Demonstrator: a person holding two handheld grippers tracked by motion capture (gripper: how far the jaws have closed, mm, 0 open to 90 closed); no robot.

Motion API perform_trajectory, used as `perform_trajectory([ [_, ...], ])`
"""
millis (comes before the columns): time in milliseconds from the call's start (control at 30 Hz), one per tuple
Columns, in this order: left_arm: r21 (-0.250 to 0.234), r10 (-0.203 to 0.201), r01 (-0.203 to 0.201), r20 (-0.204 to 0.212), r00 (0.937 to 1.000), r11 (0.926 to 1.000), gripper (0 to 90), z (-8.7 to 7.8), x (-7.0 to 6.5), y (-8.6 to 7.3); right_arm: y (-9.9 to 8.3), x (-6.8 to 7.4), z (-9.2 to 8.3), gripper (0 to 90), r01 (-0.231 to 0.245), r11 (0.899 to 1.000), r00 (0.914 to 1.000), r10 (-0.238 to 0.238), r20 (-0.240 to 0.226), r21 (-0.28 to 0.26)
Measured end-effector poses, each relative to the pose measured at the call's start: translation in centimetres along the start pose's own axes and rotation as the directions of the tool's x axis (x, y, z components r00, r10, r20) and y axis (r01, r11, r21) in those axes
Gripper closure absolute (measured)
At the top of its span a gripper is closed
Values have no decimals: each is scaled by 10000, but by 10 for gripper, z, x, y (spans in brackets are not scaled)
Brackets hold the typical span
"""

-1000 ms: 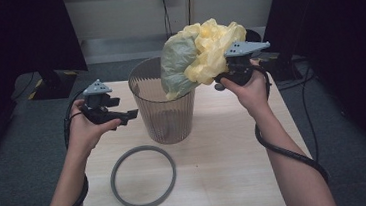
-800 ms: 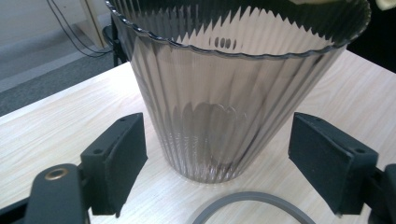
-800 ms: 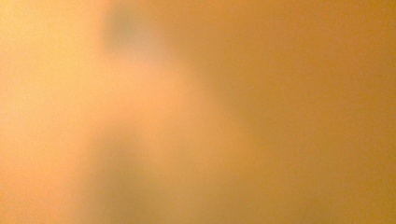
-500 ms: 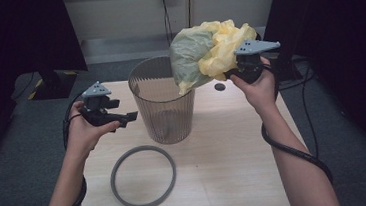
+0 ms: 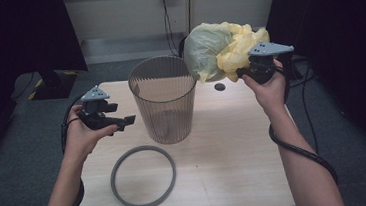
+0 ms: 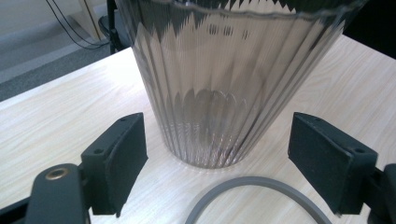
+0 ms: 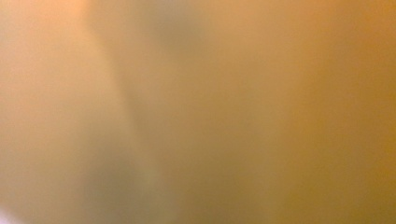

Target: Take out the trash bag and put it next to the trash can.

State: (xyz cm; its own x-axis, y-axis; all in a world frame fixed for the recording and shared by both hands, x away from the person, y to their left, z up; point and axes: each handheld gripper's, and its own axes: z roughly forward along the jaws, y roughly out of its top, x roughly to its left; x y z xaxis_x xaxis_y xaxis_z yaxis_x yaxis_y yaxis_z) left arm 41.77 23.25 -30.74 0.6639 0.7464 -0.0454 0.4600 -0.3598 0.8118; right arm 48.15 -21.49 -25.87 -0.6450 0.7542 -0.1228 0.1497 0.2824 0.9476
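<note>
1. Hanging up and to the right of the clear ribbed plastic bin's (image 5: pixel 162 98) mouth, the crumpled yellow plastic bag (image 5: pixel 222 49) sits clenched in the right gripper (image 5: pixel 246 70).
2. The left gripper (image 5: pixel 122 122), jaws released, is nearer the bin, facing its wall beside the grey ring (image 5: pixel 143 176).

Left black two-jaw handheld gripper (image 5: pixel 122 122): a black body bearing a grey three-cornered plate on top, with a thick black cable trailing from it down along the forearm. In the left gripper view its two jaws end in flat, rectangular black pads (image 6: pixel 122 161) with a matte, finely textured face; each pad block carries a small recessed screw hole, and a brass-coloured threaded insert sits in the black housing at lower left. Right black two-jaw handheld gripper (image 5: pixel 245 70): the same build, with grey three-cornered top plate and a thick black cable looping below the wrist. Both forearms are bare, with no sleeves in sight.
</note>
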Motion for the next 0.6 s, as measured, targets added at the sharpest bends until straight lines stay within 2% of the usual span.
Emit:
perform_trajectory([
  [267, 74, 4, -5, 59, 10000, 10000, 191, 4, 0, -4, -12, -16, -12, 876, -15, 9997, 9978, 0, 656, 230],
  [600, 156, -71, 69, 113, 9999, 9999, 190, 7, 0, -14, -39, -28, -16, 876, -410, 9976, 9953, 358, 898, 561],
])
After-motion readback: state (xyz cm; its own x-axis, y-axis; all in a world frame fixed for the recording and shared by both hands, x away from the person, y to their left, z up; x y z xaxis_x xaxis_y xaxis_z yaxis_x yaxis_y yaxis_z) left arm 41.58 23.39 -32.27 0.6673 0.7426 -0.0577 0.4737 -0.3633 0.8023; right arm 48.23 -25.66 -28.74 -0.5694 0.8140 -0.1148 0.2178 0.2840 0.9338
